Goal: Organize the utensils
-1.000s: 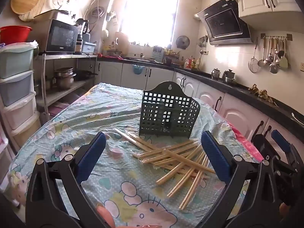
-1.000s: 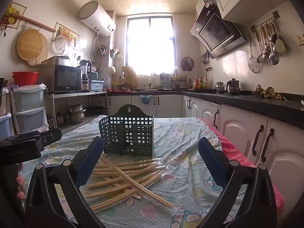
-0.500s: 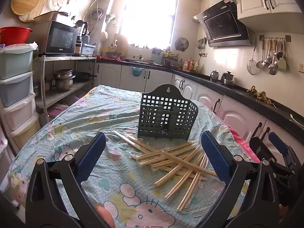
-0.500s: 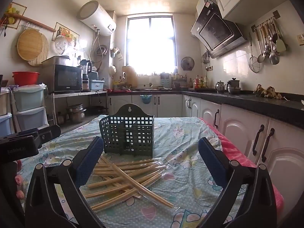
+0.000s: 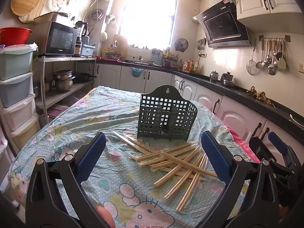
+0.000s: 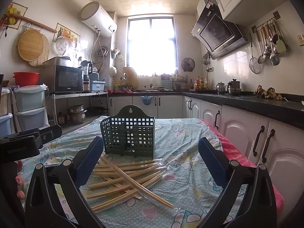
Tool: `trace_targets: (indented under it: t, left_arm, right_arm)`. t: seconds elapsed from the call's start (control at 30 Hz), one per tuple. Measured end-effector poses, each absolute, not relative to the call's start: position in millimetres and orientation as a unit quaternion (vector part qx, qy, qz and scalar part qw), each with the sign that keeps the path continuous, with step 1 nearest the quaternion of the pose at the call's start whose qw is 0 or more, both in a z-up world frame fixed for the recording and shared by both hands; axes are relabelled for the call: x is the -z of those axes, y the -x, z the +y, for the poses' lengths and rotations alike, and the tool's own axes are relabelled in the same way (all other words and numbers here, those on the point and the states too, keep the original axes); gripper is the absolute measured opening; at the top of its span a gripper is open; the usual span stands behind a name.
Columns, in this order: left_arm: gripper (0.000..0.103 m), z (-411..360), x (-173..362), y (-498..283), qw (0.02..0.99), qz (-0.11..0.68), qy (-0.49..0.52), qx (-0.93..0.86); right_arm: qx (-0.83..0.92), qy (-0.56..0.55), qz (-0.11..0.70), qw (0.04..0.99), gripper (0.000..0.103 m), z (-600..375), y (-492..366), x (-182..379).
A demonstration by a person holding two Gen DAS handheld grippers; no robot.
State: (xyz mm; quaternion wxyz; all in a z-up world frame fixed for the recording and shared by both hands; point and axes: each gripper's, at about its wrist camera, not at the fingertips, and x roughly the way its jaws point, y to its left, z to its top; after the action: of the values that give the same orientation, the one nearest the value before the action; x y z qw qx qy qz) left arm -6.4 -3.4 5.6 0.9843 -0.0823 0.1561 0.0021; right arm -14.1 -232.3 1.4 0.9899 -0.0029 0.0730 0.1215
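Two grippers are hovering over the table (image 5: 62, 125), and I am holding both with jaws spread wide, grasping nothing: my left gripper (image 5: 153, 156) and my right gripper (image 6: 151, 159). Wrapped chopsticks (image 5: 174, 161) are lying in a loose crossed heap just in front of the dark green utensil basket (image 5: 166, 115), which is standing upright on the cartoon-print cloth (image 6: 190, 171), its compartments showing nothing inside.
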Motion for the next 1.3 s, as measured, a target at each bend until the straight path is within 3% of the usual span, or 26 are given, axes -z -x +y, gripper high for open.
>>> trace_targets:
  t: [0.83, 1.3]
  left_arm:
    - [0.093, -5, -8, 6, 0.984, 0.158, 0.081, -0.005]
    - [0.093, 31, -5, -9, 0.976, 0.179, 0.119, -0.016]
  right_arm:
    - [-0.129, 0.006, 0.075, 0.989, 0.097, -227, 17, -6]
    - [-0.194, 0.047, 0.108, 0.974, 0.097, -204, 8, -2]
